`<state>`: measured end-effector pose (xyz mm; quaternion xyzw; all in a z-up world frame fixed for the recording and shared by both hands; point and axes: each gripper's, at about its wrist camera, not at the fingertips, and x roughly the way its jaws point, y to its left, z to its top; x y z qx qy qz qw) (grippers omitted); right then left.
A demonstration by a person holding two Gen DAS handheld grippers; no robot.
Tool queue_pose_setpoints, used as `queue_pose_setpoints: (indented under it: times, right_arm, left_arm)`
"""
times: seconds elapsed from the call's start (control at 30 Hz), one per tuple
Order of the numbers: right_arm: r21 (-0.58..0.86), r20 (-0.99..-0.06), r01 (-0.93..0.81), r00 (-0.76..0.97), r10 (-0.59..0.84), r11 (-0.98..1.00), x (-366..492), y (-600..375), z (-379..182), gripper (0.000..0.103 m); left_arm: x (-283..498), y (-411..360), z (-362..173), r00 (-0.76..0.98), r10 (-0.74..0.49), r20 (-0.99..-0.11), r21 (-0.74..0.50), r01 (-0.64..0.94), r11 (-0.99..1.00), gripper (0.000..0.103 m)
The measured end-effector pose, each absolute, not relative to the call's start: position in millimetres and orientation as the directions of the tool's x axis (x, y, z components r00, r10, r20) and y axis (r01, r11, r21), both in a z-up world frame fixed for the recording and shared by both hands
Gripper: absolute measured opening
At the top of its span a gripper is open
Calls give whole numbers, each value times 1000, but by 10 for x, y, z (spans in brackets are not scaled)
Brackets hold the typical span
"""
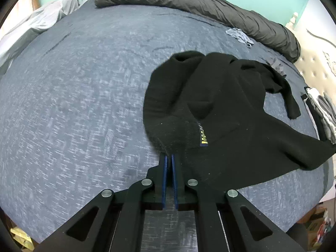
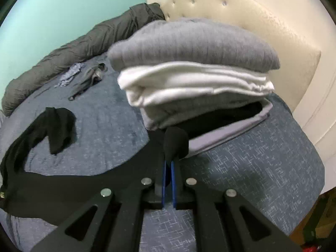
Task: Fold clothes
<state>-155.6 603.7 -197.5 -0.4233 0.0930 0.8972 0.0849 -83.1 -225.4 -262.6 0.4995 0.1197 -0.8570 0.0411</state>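
Observation:
A black sweater [image 1: 226,109] lies spread on the blue-grey bedspread [image 1: 84,105], with a yellow label near its collar. My left gripper [image 1: 169,156] is shut on the sweater's near edge by the collar. In the right wrist view the same black sweater [image 2: 63,187] stretches to the left, one sleeve [image 2: 59,129] bent on the bed. My right gripper [image 2: 169,161] is shut on a bunched corner of the sweater, just in front of a stack of folded clothes [image 2: 195,79].
The folded stack has a grey knit on top, then white and lilac pieces, against a cream tufted headboard [image 2: 252,21]. A rolled dark duvet [image 1: 189,2] lines the far bed edge. Small loose garments [image 2: 84,77] lie near it. A pale sheet [image 1: 42,19] is at far left.

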Motion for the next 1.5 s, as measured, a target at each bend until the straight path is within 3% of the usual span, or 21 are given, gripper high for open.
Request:
queue_pose_setpoints:
  times: [0.2,0.3,0.47,0.8,0.97,1.1,1.13,1.5]
  right_arm:
    - [71,-811,-259,-577,95,-963,-1610,6044,-2151,4]
    - [59,-828,-273,-551,106,-960,-1637,6047,-2238,7]
    - [39,-831,-275,-543,122,-961,-1528,5956,-2268,41]
    - [-19,-744,-288,-636,206,-957,-1167,5836,-1658,59]
    - [92,-709,-221,-700,92,-971,-1110,5607,-1417,59]
    - [210,-681,-123,-731,-55,-970,-1282,5065,-1411,60]
    - [243,-674,-98,-733,-95,-965,-1334,4905,-1434,63]
    - [533,-610,156,-610,-506,-831,-1945,3018,-2377,65]
  left_arm:
    - [-894,-2517,-2377,-560,32,-828,-196,234,-952,3]
    - [-956,-2501,-2426,-523,61,-850,-207,226,-952,3]
    - [-931,-2424,-2572,-485,82,-871,-208,212,-955,6]
    - [-799,-2630,-2262,-539,80,-839,-241,237,-941,6]
    - [-886,-2697,-2169,-549,93,-830,-267,246,-932,8]
    - [-1044,-2736,-2163,-557,106,-824,-297,265,-917,33]
    - [-1101,-2727,-2171,-555,104,-825,-294,265,-918,36]
    - [-1946,-2800,-2628,-513,96,-853,-271,279,-921,39]
